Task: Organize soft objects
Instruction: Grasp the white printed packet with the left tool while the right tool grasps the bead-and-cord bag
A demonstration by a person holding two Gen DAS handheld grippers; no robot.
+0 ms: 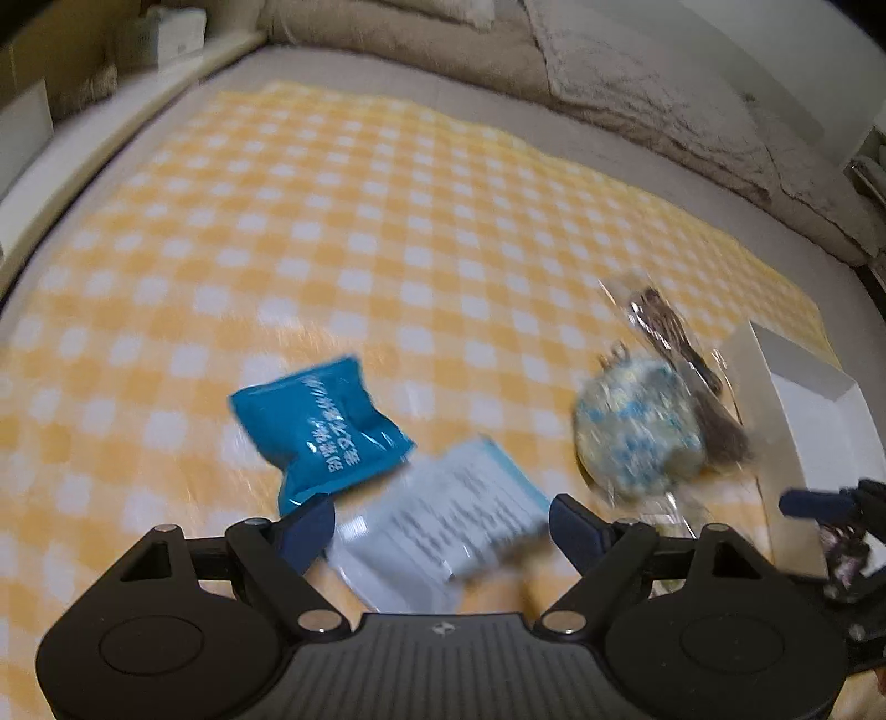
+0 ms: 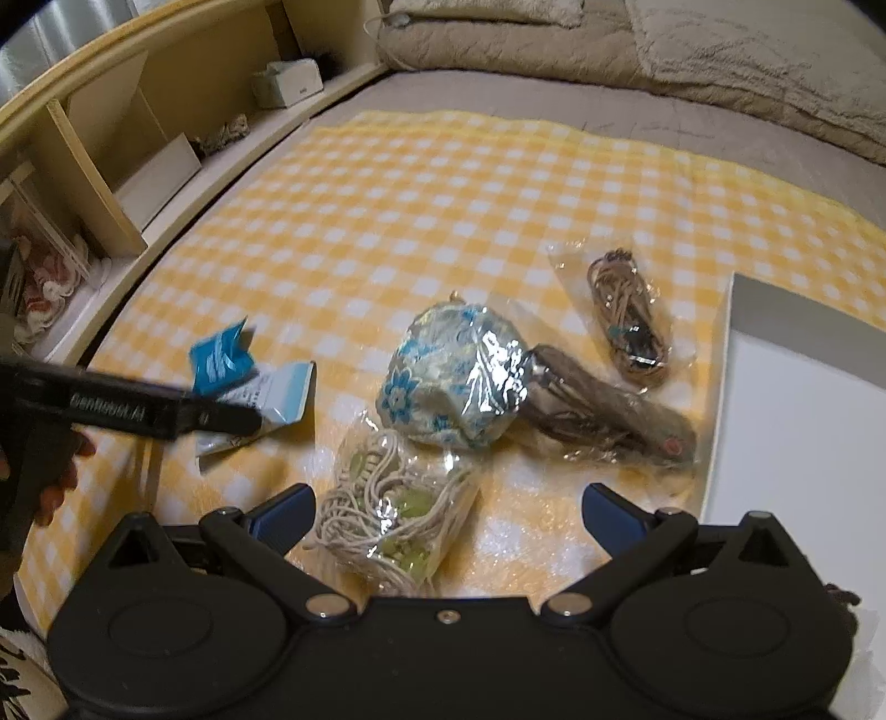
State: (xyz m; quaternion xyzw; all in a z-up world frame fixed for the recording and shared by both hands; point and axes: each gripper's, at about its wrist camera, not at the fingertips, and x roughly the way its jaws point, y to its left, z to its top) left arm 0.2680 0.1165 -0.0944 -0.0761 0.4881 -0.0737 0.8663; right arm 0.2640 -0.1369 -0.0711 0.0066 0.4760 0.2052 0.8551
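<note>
Hovering over wrapped soft things on the checked blanket (image 2: 443,183).
Left gripper (image 1: 442,526) gapes around the white packet (image 1: 443,523); right gripper (image 2: 443,515) gapes beside the cord bundle (image 2: 387,509).

yellow checked cloth (image 2: 443,183) | beige quilt (image 2: 720,50) | wooden shelf (image 2: 99,138) | tissue box (image 2: 288,83)

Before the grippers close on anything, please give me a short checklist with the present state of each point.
1. Left gripper jaws open: ok.
2. White packet between the left fingers: ok.
3. Pads pressing on that packet: not ok, gaps show.
4. Right gripper jaws open: ok.
5. Cord bundle bag centred between the right fingers: not ok, it lies toward the left finger.
6. White box free to receive items: cannot tell.
</note>
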